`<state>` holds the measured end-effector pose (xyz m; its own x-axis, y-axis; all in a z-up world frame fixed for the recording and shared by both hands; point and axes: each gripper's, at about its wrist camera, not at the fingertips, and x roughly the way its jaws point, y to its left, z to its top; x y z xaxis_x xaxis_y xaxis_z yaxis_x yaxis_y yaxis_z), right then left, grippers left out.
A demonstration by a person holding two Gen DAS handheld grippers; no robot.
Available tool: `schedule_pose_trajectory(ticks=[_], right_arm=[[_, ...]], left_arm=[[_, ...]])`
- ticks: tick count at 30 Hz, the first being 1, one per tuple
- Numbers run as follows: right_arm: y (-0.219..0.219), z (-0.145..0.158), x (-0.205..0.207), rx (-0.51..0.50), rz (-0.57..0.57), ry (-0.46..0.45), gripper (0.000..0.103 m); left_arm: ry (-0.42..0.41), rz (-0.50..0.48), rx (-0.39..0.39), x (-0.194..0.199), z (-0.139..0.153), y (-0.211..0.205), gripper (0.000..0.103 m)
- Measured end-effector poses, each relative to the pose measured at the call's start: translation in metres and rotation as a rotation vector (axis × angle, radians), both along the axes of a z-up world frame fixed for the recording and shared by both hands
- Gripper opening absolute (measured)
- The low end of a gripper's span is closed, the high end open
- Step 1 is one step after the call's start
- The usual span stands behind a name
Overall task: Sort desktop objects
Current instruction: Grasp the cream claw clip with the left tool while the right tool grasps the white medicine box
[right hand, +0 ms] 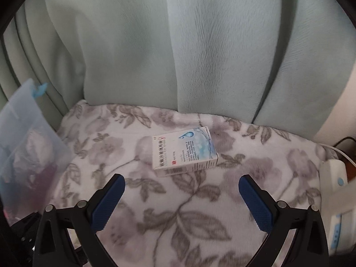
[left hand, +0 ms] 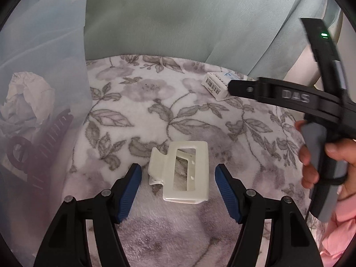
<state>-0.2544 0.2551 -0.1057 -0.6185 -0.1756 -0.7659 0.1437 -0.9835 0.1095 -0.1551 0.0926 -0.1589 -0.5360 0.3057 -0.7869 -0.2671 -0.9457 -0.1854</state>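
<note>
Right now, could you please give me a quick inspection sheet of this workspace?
Surface: floral fleece blanket, soft, uneven.
Job's things: white hair clip lying flat between the left tongs, not gripped; small medicine box lying ahead of the right tongs.
Clutter: translucent bin holding crumpled paper and a dark comb.
Grippers: both open, empty.
Cables: white cable by a white device at the right edge.
Surroundings: pale green curtain behind.
</note>
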Motion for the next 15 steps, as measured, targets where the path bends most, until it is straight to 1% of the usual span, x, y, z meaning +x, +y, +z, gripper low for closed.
schedule_pose_trajectory(ticks=[6,15], right_arm=[[0.002,-0.012,-0.017,0.005,-0.002,-0.030,0.103],[0.003,-0.018,-0.031,0.030,0.005,-0.040,0.103]], left_arm=[[0.003,-0.003,-0.007,-0.003,-0.002,0.001,0.069],[0.009,0.002,-0.019,-0.003,-0.003,0.003,0.069]])
